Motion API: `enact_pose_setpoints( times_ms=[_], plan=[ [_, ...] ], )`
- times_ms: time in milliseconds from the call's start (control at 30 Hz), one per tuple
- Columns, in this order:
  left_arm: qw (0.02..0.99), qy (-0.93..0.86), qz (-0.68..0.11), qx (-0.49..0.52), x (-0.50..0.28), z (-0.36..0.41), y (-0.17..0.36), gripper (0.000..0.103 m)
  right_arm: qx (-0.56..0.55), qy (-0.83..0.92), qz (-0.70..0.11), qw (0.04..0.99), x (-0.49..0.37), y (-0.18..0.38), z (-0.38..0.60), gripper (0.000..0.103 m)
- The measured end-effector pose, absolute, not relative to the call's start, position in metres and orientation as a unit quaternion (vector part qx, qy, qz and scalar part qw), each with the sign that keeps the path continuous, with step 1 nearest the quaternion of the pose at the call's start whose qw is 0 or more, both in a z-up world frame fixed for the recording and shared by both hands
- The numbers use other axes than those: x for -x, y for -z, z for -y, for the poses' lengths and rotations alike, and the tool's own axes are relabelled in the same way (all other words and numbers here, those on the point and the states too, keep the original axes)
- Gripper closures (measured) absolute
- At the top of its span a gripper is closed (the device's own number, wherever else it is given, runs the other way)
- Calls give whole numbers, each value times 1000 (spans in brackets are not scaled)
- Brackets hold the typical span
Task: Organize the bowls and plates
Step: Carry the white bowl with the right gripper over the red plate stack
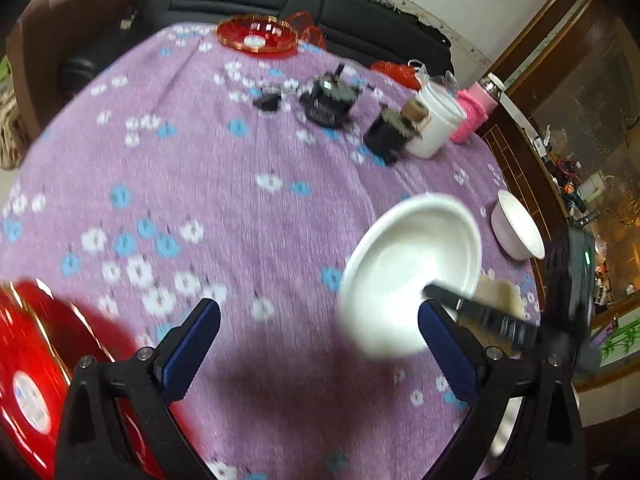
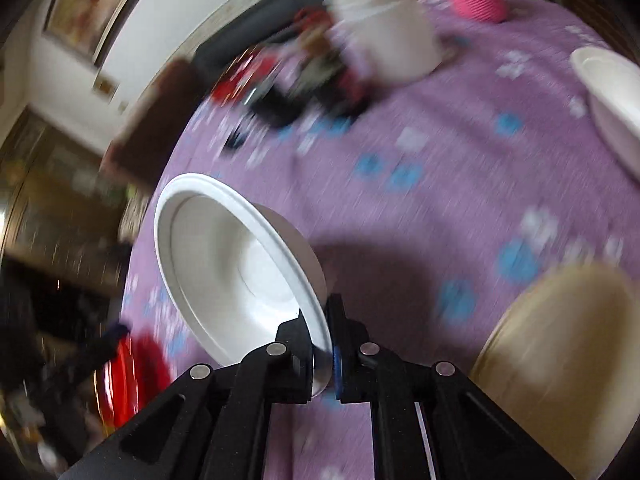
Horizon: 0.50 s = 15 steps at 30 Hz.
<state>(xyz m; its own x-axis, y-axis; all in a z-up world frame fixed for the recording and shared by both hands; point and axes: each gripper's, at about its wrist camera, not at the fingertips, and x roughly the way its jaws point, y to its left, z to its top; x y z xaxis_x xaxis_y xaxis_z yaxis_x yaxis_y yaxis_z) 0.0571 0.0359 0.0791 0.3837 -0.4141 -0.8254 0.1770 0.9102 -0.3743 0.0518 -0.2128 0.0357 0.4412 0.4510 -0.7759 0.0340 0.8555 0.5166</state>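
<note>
No legible text. Round sticker on red plate (image 1: 30, 400) at 8 o'clock: print too blurred to read.

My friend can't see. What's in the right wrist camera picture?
The right gripper pinches the rim of a tilted white plate above a purple flowered tablecloth. A white tub and a tan bowl are nearby, blurred.

We see our left gripper (image 1: 319, 322) spread wide above the purple floral cloth (image 1: 224, 208), while our right gripper (image 1: 472, 306) clamps the tilted white plate (image 1: 408, 272) beside a white bowl (image 1: 518, 226).
</note>
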Motion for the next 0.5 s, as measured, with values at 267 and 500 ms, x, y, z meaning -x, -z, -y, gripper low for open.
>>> enact_pose_setpoints(
  times_ms=[267, 500],
  plan=[
    [823, 173, -529, 118, -22, -40, -62, 4, -173, -139, -500, 837, 31, -30, 183, 93],
    [841, 161, -511, 79, -5, -21, -52, 4, -201, -114, -485, 843, 43, -19, 202, 88]
  ],
)
